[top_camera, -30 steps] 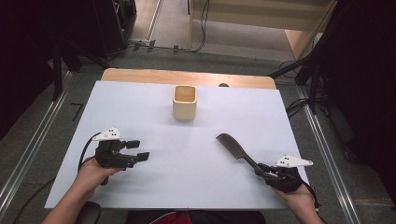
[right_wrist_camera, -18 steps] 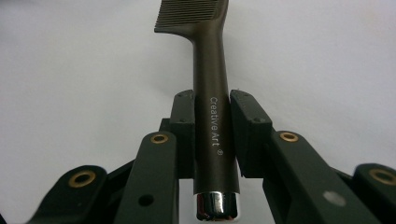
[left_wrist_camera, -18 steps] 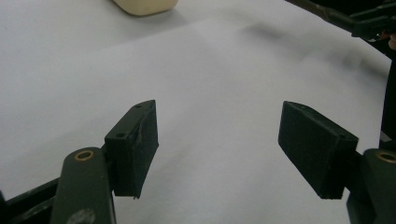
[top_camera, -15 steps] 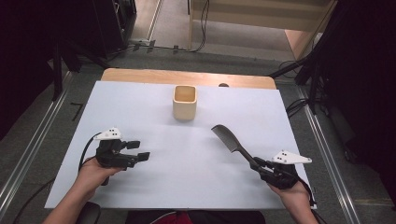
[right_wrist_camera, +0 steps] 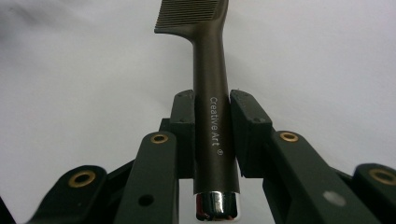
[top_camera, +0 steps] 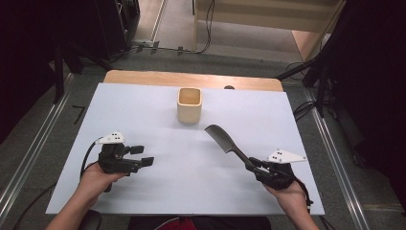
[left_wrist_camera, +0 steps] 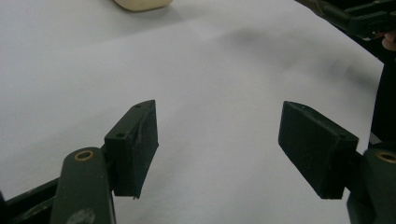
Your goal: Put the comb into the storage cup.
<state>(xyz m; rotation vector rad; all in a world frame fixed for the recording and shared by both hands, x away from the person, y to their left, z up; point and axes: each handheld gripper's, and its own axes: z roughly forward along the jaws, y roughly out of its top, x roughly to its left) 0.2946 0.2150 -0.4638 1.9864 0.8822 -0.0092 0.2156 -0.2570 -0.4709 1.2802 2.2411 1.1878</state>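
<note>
Gripping the dark comb (top_camera: 226,141) by its handle, our right gripper (top_camera: 253,167) is sitting at about four o'clock on the white table (top_camera: 143,110); in the right gripper view the pads (right_wrist_camera: 183,122) are pressing on both sides of the handle (right_wrist_camera: 212,116). We are holding the comb clear of the sheet, its toothed head pointing toward ten o'clock and ending just short of the cup. Our left gripper (top_camera: 143,155) is resting at about eight o'clock, its jaws standing wide apart with nothing between them in the left gripper view. We are reading "Creative Art" in pale letters along the comb handle, above a shiny metal end cap (right_wrist_camera: 217,205). We are seeing a square wooden cup (top_camera: 189,105) at twelve o'clock, apparently holding nothing.
</note>
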